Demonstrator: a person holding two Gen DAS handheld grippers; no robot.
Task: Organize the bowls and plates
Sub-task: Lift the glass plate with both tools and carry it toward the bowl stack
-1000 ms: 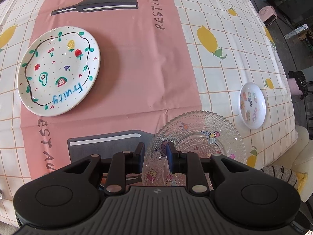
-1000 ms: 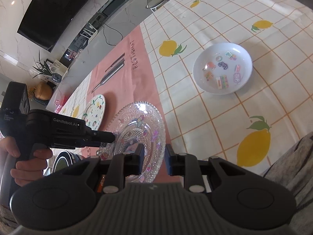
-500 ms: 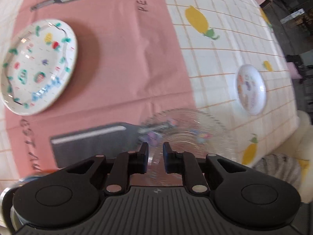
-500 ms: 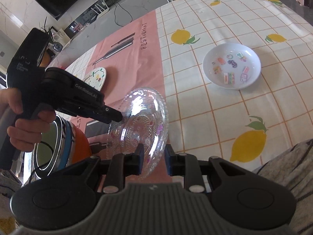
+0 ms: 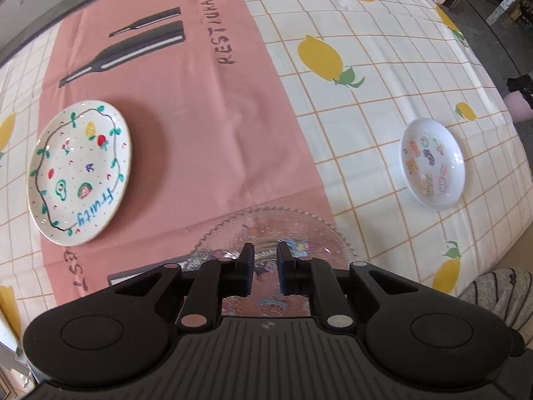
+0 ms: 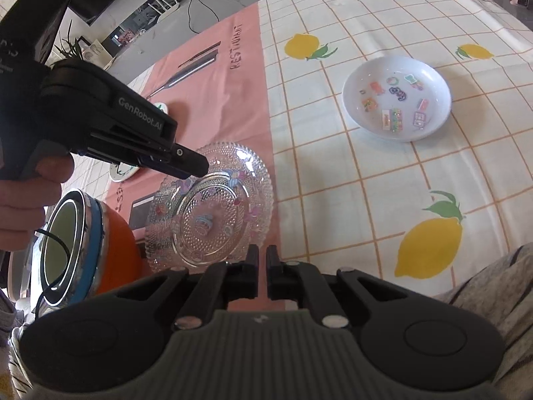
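A clear glass plate (image 6: 213, 206) with stickers is tilted up off the table, its far rim held in my left gripper (image 6: 196, 166). In the left wrist view the glass plate (image 5: 283, 230) lies under the nearly closed left gripper (image 5: 265, 256). My right gripper (image 6: 262, 258) is shut and empty just past the plate's near rim. A white "Fruity" plate (image 5: 80, 173) sits at the left on the pink cloth. A small white bowl (image 5: 433, 163) with stickers sits at the right; it also shows in the right wrist view (image 6: 396, 98).
An orange pot with a blue band and metal rim (image 6: 76, 246) stands at the near left, close to the glass plate. The table edge (image 5: 499, 243) runs along the right. The lemon tablecloth (image 6: 429, 233) covers the table.
The glass plate has been lifted and tilted by the left gripper. The right gripper has drawn back from the plate's near rim, and its fingers have closed.
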